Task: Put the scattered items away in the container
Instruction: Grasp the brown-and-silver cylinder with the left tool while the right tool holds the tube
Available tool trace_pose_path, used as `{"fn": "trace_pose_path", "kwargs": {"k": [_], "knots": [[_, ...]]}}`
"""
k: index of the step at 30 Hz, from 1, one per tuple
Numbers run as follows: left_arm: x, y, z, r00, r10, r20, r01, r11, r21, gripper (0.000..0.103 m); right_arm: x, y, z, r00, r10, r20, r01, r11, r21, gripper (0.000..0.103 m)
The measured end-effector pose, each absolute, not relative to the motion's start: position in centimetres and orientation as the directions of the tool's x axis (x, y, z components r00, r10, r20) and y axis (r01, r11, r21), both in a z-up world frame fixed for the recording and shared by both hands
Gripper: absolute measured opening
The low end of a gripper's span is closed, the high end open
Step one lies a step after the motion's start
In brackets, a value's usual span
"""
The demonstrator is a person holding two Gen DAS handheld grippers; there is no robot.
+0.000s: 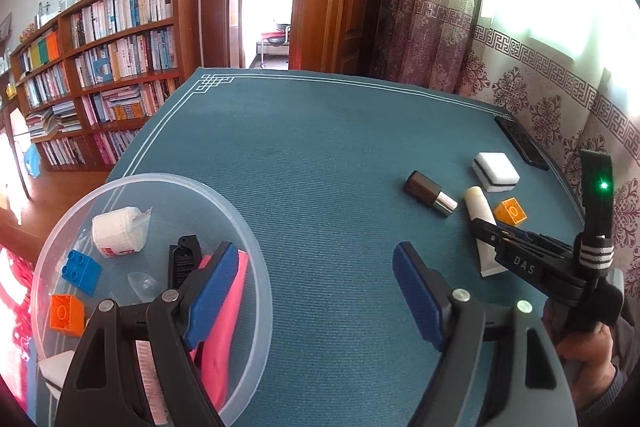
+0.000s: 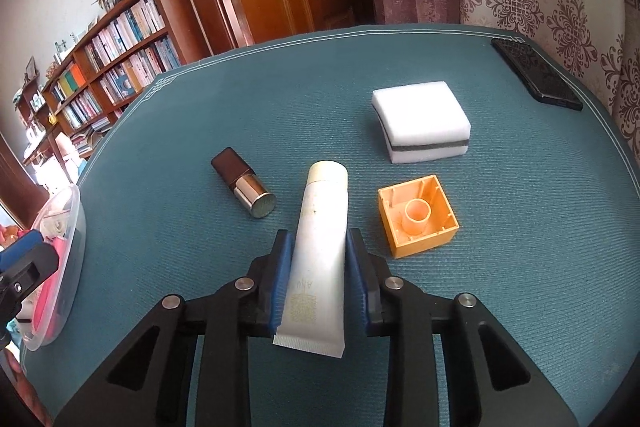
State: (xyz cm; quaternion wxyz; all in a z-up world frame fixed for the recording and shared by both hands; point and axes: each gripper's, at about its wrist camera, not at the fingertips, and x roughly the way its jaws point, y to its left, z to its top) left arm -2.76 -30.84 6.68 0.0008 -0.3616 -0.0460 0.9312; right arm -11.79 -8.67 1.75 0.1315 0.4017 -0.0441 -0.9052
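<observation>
Between the blue pads of the right tool (image 2: 316,259) lies the white tube (image 2: 320,243), flat on the desk (image 2: 520,307), its long axis along the fingers, cap pointing away and crimped end nearest the tool; the pads flank it closely, though a firm squeeze cannot be told. Right of that tool sits an upturned orange block (image 2: 418,215), left a brown lipstick (image 2: 244,183). The left tool (image 1: 316,291) is spread wide and grips nothing, one finger over the clear container (image 1: 256,267).

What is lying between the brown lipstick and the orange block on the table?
The white tube lies between the lipstick and the orange block, held in the right gripper; the right wrist view shows it best.
</observation>
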Motion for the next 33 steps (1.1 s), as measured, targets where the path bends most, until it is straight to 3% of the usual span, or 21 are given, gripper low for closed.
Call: {"fn": "trace_pose_path", "kwargs": {"k": [16,33], "knots": [[-8.7,-23.7,3.9,-0.644,0.181,-0.743,-0.166,-0.982,-0.095,0.083,-8.7,-5.5,1.5,-0.638,-0.312,-0.704,0.213,-0.95,0.228,0.03],[-14.3,-21.2,1.9,-0.611,0.145,-0.778,-0.224,-0.975,-0.006,0.083,-8.8,-5.0,1.4,-0.634,-0.347,-0.691,0.216,-0.938,0.272,0.03]]}}
